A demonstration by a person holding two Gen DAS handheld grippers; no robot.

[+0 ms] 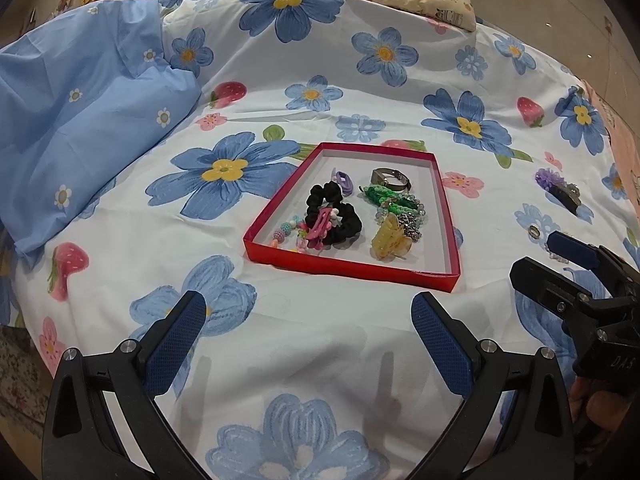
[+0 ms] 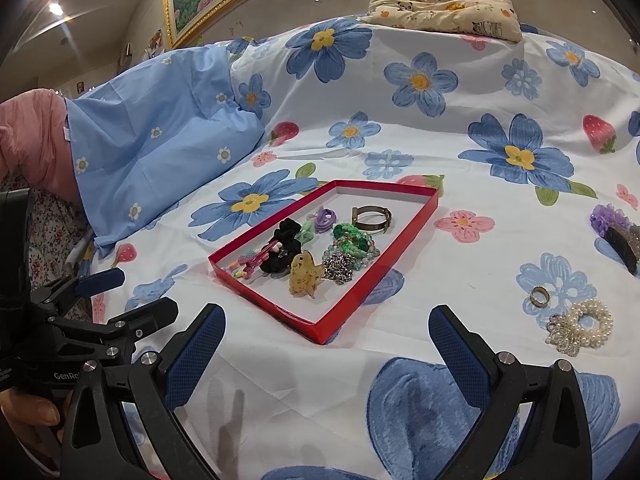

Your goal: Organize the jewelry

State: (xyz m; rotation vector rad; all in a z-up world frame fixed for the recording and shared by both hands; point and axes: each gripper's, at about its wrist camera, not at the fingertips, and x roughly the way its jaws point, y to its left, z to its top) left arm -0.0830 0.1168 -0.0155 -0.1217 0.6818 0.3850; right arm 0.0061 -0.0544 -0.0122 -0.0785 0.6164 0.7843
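With both our left tongs and right tongs spread and empty, we judge the pearl scrunchie on the bed, at four o'clock of the red tray, light, soft, best pinched across its band.

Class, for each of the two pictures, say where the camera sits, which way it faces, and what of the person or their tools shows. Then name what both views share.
Left wrist: sits on the left tool, facing forward over the floral bedsheet toward the red tray; its own open fingers show below, the right tool at the right edge.
Right wrist: sits on the right tool, facing the same tray from further right; the left tool and a hand show at left.
Shared: tray, gold ring, purple hair clip, panda pillow.
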